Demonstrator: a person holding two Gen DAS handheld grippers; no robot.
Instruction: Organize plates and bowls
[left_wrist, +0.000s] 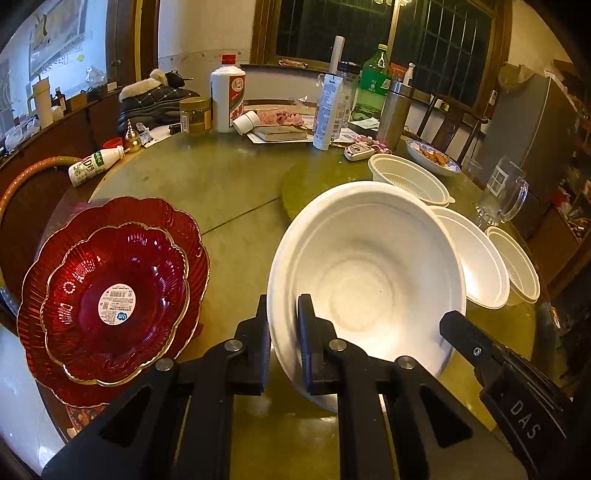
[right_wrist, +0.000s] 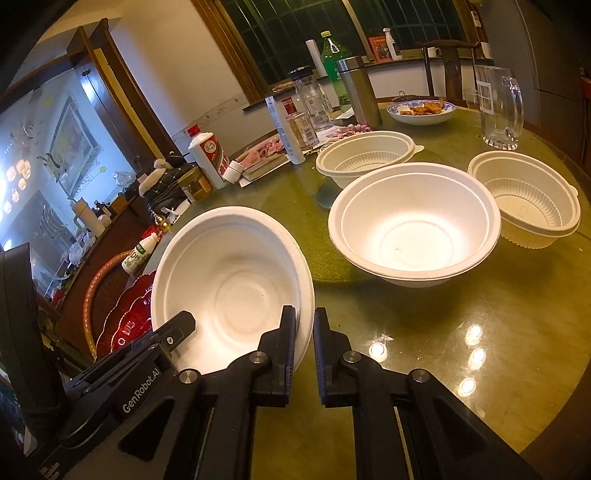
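Observation:
I hold a white foam bowl (left_wrist: 369, 288) (right_wrist: 236, 291) tilted above the green table with both grippers. My left gripper (left_wrist: 284, 306) is shut on its left rim, one finger inside and one outside. On the opposite rim my right gripper (right_wrist: 304, 314) is shut as well. Each gripper shows in the other's view: the right gripper (left_wrist: 448, 321), the left gripper (right_wrist: 184, 319). Two red scalloped plates (left_wrist: 110, 295) (right_wrist: 129, 317) lie stacked at the left. Another white foam bowl (left_wrist: 476, 258) (right_wrist: 413, 225) rests on the table, between two ribbed plastic bowls (right_wrist: 365, 155) (right_wrist: 528, 199).
A glass mug (right_wrist: 498, 107) and a blue-patterned dish of food (right_wrist: 421, 110) stand at the far right. Bottles, a steel flask (left_wrist: 393, 114), a white liquor bottle (left_wrist: 227, 99) and papers crowd the back. A small white bottle (left_wrist: 94, 164) lies by the left edge.

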